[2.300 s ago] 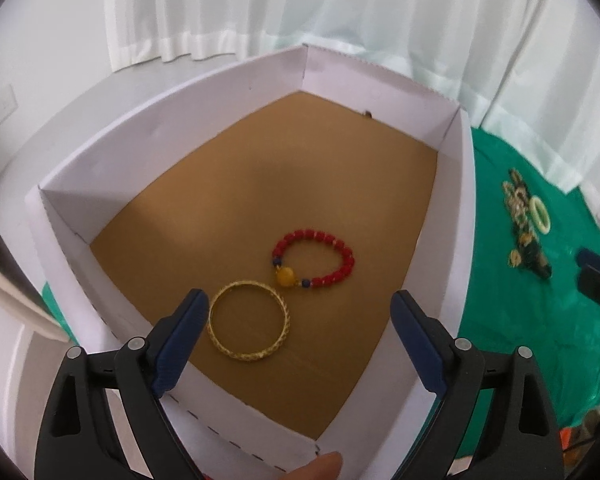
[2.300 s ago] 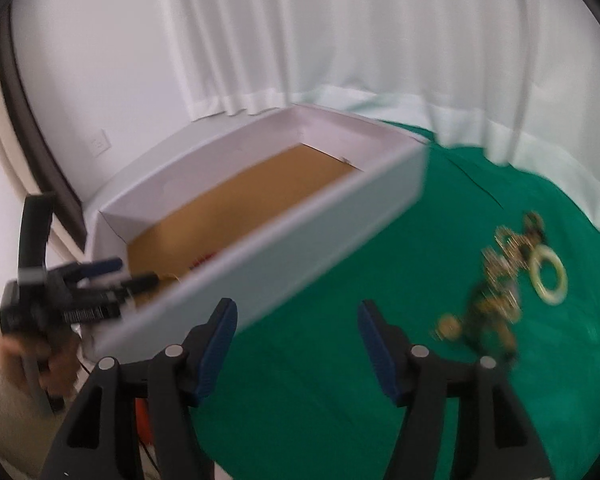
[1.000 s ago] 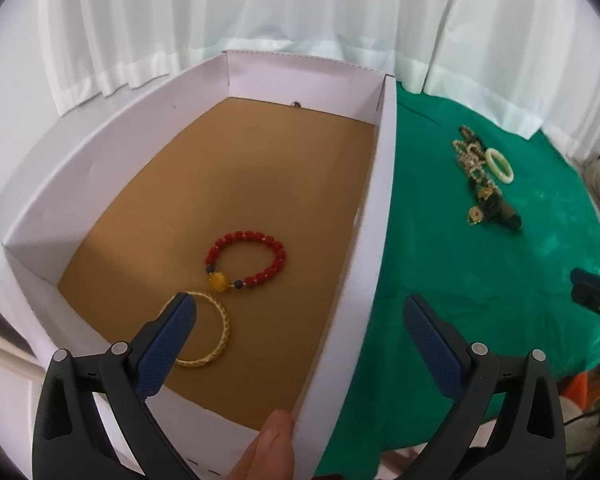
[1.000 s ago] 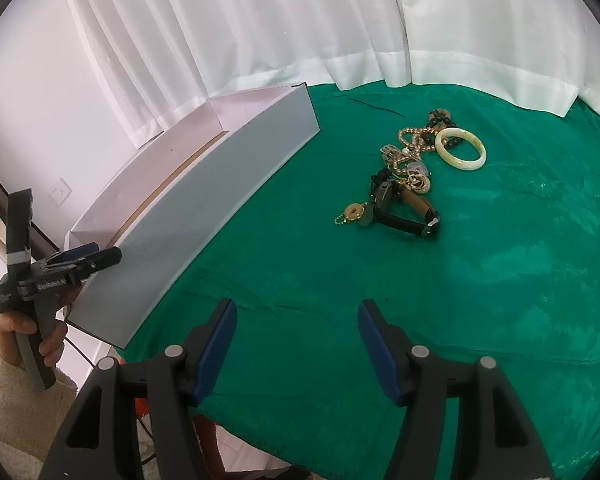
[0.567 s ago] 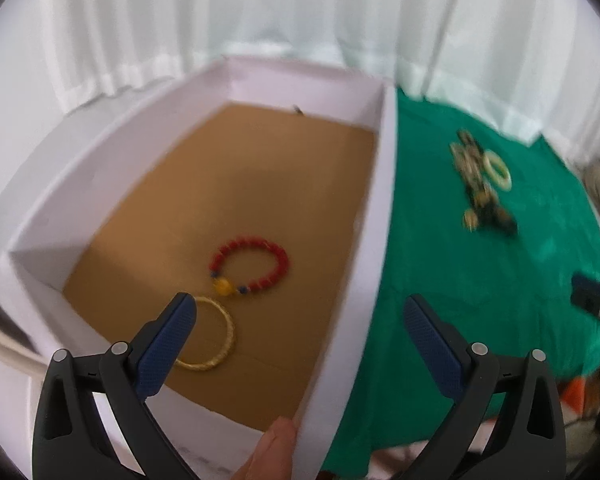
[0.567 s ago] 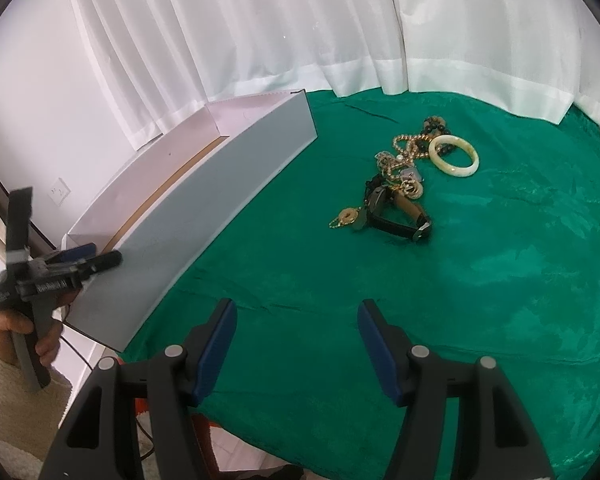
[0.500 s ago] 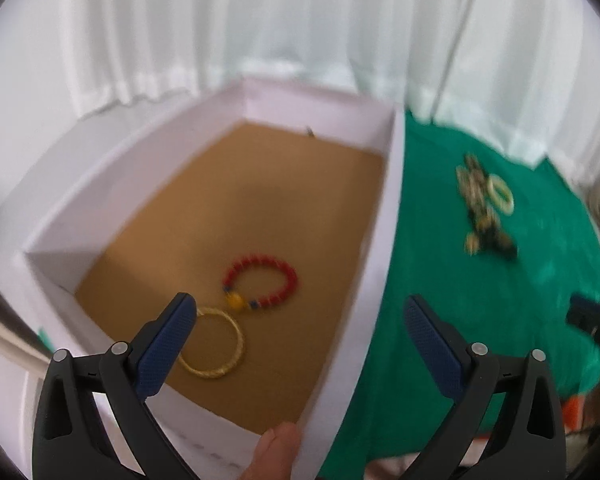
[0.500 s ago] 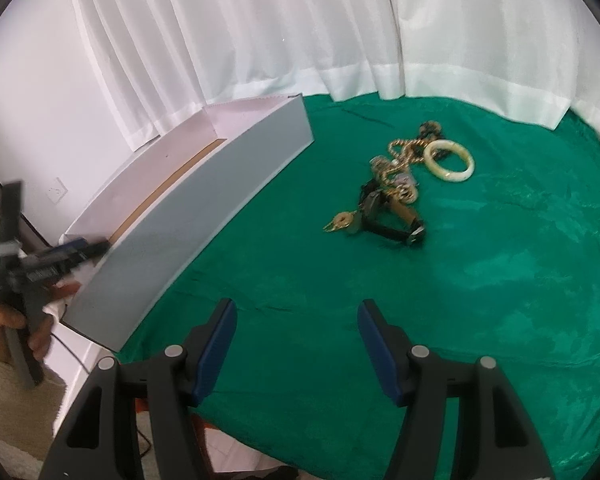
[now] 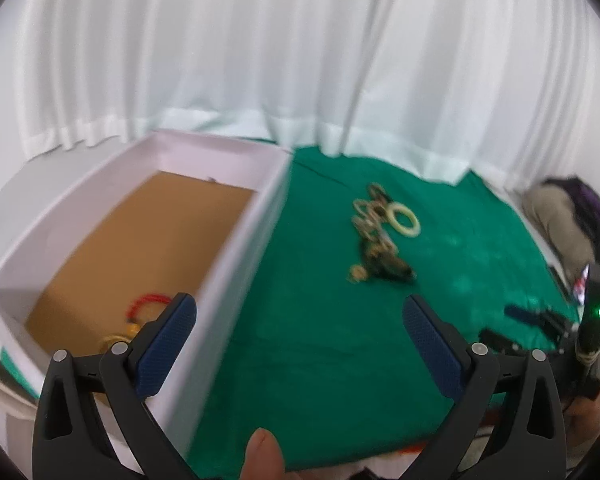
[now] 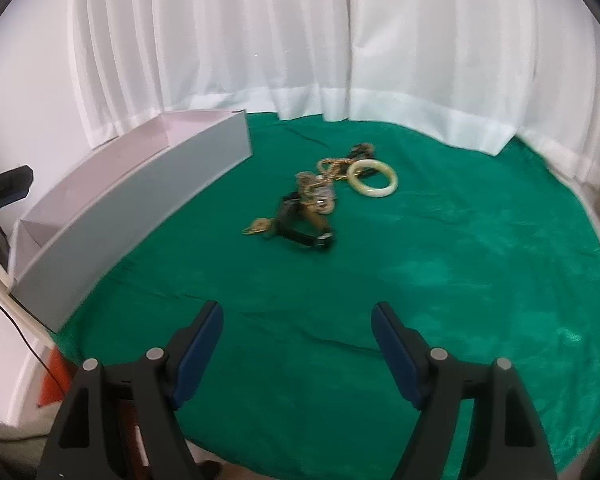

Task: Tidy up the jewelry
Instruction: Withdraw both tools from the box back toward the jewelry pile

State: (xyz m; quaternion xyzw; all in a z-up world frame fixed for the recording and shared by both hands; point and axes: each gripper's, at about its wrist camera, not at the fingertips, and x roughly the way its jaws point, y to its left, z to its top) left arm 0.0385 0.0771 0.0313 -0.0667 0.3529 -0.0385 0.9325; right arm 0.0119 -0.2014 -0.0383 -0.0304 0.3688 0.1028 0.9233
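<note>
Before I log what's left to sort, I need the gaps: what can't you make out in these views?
- Jewelry pile, both views: tangled and blurred, so the pieces cannot be counted; only the pale bangle is distinct.
- Gold bangle, left wrist view: mostly behind the left gripper.
- Box interior, right wrist view: hidden by its near wall.
</note>
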